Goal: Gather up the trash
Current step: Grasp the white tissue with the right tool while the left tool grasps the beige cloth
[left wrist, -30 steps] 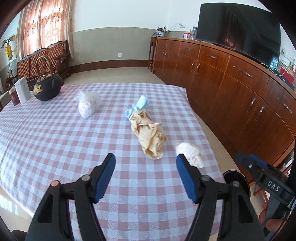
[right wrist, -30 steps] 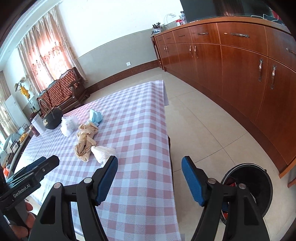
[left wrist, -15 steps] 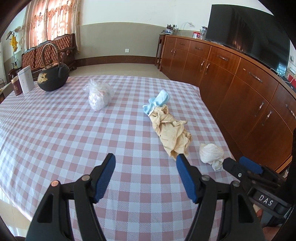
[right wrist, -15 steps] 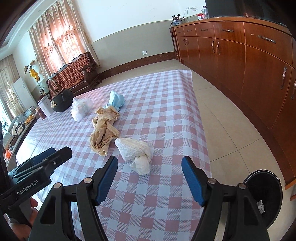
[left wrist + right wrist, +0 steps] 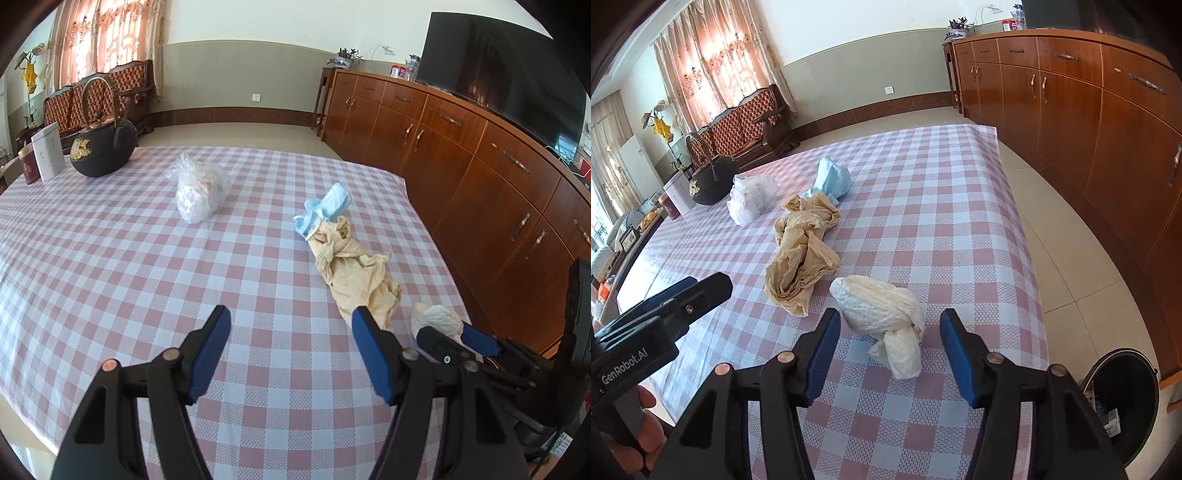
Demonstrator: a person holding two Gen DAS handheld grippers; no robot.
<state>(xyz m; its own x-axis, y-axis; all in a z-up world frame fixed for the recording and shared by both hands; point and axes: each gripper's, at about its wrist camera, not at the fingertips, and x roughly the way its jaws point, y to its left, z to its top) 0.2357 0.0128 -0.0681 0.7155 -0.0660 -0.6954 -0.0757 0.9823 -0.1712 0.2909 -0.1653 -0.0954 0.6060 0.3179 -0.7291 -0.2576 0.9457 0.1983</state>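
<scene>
1. Dining rm w/ tiled floor; table (image 5: 923, 192) covered in pink-and-white check cloth, long wooden cabinet (image 5: 1089, 110) along the right wall, TV (image 5: 495, 70) on top.
2. Right gripper (image 5: 890, 321) hangs low over the near right part of the table, jaws part open & just been closing. White paper wad (image 5: 882, 314) lies on the cloth btwn the blue pads; gaps show on both sides, so nothing gripped.
3. Left gripper (image 5: 291, 317) hovers over bare cloth nearer mid-table, jaws about half open, holding nothing.
4. Other trash on the table: crumpled tan bag (image 5: 801, 254) just left of & beyond the white wad, close but whether touching can't tell; blue mask (image 5: 833, 177) at the tan bag's far end, touching it; clear plastic bag (image 5: 750, 197) w/ scraps inside further left, apart.
5. Far left corner: black kettle (image 5: 103, 155) w/ arched handle, white box (image 5: 47, 151) & red tin (image 5: 28, 168) beside it.
6. Black bin (image 5: 1123, 391) stands on the floor, near right, off the table edge; some litter inside.
7. Part of a hand (image 5: 642, 424) shows at the left gripper's handle, lower left of the right wrist view.
</scene>
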